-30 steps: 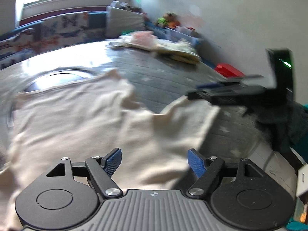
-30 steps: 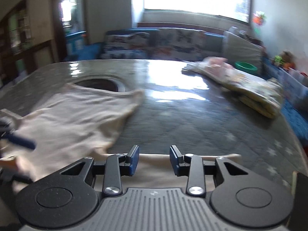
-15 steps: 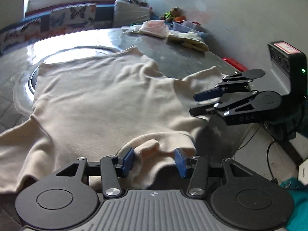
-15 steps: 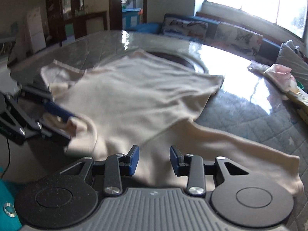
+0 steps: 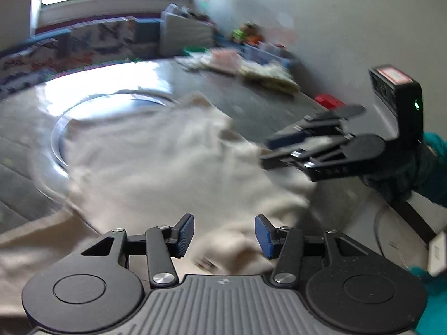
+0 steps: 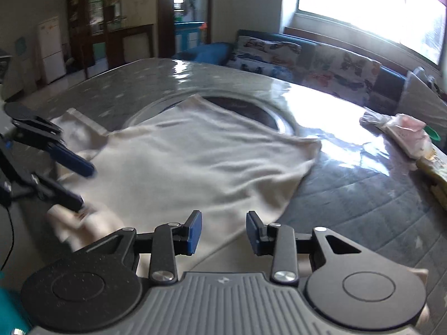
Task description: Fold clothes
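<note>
I am looking across a wide desk [image 6: 349,195] with a dark grey, quilted-looking cover dotted with small pale stars under a glossy film that is catching glare from the bright window [image 6: 363,5]. A round metal ring [image 5: 83,111] is sitting flush in the middle of the desk. Behind it a sofa [image 6: 321,58] with butterfly-print cushions is running along the wall, and a white fridge [image 6: 50,47] is standing at the far left.

A cream, soft knit shirt [image 6: 195,162] is lying spread and rippled over the ring and the near half of the desk, its near edge reaching both tools. The left gripper [image 5: 223,234] is holding its blue-padded fingers at a middling gap, clamping a thick bunch of that edge. The right gripper [image 6: 223,231], carried by a dark-gloved hand [image 5: 396,178], is keeping its fingers narrow, pinching a thinner fold of the shirt. A small pile of pink and yellow clothes [image 6: 402,128] is resting well apart at the far right.
</note>
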Demonstrator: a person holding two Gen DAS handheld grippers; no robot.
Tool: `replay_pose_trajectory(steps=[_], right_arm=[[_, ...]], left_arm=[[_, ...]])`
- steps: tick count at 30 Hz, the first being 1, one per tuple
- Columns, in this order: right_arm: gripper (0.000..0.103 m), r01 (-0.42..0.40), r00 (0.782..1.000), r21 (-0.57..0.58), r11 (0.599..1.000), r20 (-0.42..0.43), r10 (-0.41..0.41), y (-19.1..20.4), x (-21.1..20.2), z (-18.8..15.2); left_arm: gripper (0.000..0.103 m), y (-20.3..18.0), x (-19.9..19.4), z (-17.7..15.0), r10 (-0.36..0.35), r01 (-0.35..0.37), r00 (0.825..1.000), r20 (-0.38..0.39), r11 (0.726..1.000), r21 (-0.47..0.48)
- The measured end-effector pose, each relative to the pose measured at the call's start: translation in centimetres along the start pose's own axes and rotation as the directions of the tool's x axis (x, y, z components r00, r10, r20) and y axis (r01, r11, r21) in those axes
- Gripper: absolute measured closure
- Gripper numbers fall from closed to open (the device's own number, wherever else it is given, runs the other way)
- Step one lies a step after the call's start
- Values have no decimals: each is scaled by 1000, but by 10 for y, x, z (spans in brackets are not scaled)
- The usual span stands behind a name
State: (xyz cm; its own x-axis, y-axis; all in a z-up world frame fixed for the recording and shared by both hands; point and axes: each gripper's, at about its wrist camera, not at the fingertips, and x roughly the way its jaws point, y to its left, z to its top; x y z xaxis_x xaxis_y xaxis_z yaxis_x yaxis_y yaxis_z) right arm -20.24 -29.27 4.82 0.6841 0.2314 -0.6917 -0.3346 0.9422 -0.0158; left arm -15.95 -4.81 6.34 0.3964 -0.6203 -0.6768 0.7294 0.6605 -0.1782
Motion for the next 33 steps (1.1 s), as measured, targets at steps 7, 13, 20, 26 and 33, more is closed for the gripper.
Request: replay_pose_trajectory(steps=[7, 13, 20, 26, 33], right_arm=[[68, 74, 997, 105, 992, 6, -75, -57, 35, 45], [69, 126, 992, 167, 978, -28, -123, -93, 83, 69], [69, 130, 991, 225, 966, -53, -121, -116, 119, 77], [72, 124, 991, 258, 958, -72, -108, -124, 133, 77], [95, 133, 991, 254, 958, -67, -120, -124, 139, 81]], left_arm=[[50, 69, 37, 54, 240, -237, 971, 6, 962, -132], [48, 113, 82, 84, 364, -364, 931, -30, 917, -161], [48, 143, 120, 100, 389, -394, 919, -62, 902, -176], [68, 145, 138, 103, 395, -401, 916, -69, 906, -134], [95, 144, 143, 101, 449, -451, 892, -43, 887, -93]])
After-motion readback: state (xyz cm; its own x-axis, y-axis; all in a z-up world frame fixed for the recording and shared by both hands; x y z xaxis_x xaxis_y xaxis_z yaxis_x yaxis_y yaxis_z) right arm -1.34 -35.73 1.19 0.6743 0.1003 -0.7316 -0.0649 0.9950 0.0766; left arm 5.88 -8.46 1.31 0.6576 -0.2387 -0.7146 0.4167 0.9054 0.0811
